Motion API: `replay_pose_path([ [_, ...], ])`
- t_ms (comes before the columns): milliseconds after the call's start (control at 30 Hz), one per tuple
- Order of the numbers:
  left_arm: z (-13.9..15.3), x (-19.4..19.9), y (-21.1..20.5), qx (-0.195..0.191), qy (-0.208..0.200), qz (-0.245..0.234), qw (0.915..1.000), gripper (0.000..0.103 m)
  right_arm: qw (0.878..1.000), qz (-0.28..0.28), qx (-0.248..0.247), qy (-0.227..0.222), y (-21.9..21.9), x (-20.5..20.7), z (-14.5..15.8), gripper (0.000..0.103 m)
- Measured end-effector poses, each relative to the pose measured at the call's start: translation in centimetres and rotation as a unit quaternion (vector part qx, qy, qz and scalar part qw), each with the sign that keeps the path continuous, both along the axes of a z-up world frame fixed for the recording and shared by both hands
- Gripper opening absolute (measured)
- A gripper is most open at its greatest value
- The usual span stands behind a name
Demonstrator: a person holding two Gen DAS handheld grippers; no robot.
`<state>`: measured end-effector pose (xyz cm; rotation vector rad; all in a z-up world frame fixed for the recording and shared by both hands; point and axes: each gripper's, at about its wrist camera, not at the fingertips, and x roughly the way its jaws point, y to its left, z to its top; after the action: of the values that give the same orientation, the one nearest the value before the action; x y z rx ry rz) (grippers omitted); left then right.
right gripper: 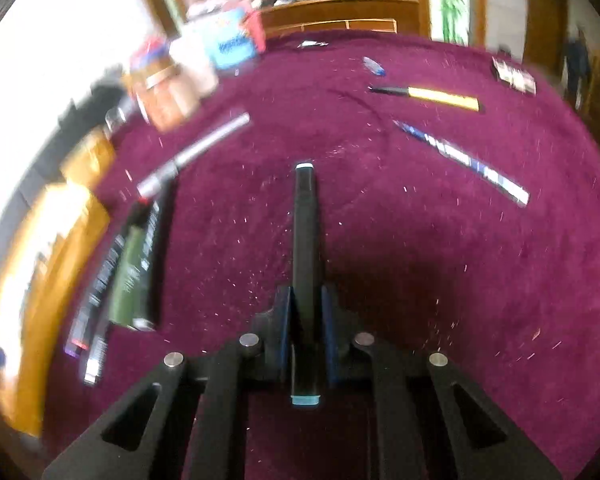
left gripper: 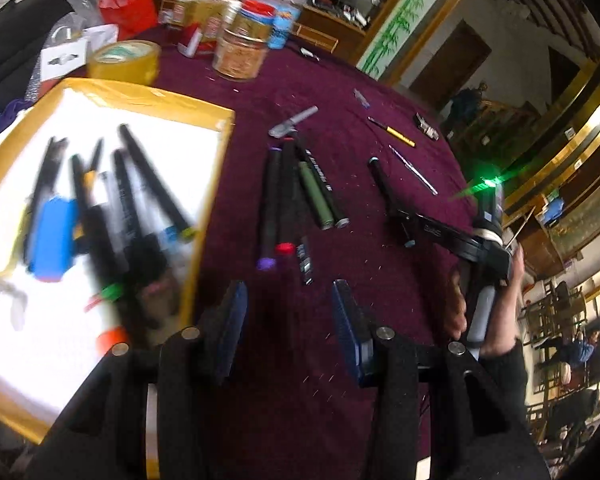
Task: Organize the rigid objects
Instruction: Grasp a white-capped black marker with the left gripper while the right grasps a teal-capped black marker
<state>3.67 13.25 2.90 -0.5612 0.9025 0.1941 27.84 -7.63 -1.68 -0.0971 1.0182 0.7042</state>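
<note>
Two blue-padded fingers of the right gripper [right gripper: 306,312] are clamping a long black marker [right gripper: 305,248] near its rear end, so that its light-blue cap is sticking back toward the camera and its slim barrel is pointing forward above the burgundy velvet tablecloth [right gripper: 420,260]. From the left wrist view the same right gripper [left gripper: 406,226] is showing as a black frame holding that marker [left gripper: 382,184] off to the right. The left gripper [left gripper: 290,320] is hovering with its ribbed blue pads spread apart and nothing between them. Just ahead of it, a cluster of loose markers [left gripper: 300,196] is lying side by side on the cloth, one olive-green, others black with purple and red caps. A grey pen [left gripper: 294,122] is lying beyond them, and a yellow-handled utility knife [left gripper: 392,132] and a thin silver pen [left gripper: 414,170] are sitting farther right. To the left, a white foam tray [left gripper: 188,140] edged in tan tape is holding more markers [left gripper: 112,216], blurred. Behind it are standing a roll of tan packing tape [left gripper: 124,62] and round plastic jars [left gripper: 242,46].
</note>
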Motion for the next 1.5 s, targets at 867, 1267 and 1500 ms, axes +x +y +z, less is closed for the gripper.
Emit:
replay_pose_path([
  [867,-5.8,20.6,-0.8,0.013,0.175,0.003,0.9845,0.018,0.997,-0.021,0.035,0.064,-1.6,1.3,-0.2,0.013],
  [1267,-5.6,9.9,-8.4,0.141,0.145,-0.078,0.9763,0.014,0.998,-0.018,0.03,0.056,-1.3,1.2,-0.2,0.013],
  [1500,-5.5,9.4,-8.6,0.162,0.117,-0.068,0.9774,0.012,0.999,-0.008,0.03,0.04,-1.2,0.9,-0.2,0.013],
])
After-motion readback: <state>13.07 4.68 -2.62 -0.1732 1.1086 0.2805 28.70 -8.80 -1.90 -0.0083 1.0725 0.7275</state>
